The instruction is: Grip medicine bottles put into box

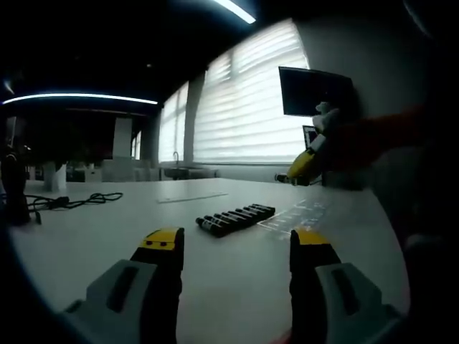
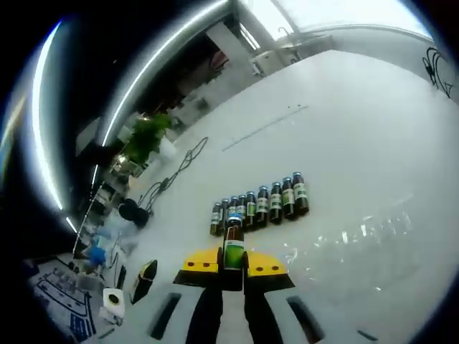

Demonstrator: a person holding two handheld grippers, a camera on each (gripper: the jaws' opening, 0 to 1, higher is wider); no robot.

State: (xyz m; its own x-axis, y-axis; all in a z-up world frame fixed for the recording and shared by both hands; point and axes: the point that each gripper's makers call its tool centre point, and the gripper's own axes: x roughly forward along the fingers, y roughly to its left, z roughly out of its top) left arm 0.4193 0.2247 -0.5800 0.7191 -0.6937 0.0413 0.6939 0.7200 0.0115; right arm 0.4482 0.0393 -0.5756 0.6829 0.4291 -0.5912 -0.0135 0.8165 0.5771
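A smooth white table (image 2: 373, 115) carries a clear plastic box (image 2: 366, 240) beside a row of dark glass medicine bottles (image 2: 262, 204). The right gripper (image 2: 233, 269) clenches one green-labelled bottle (image 2: 234, 247) upright above the table; the left gripper (image 1: 233, 247), yellow-tipped, hangs spread and empty.

Row of dark medicine bottles (image 2: 259, 204) with green labels on white tabletop (image 2: 344, 136); one bottle (image 2: 234, 247) upright, clamped between jaws; clear box (image 2: 366, 240) nearby

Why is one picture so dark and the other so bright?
Left gripper view: the bright blinds behind leave the room and bottles dim. Right gripper view: the white table glares, and the fisheye bends the ceiling light.
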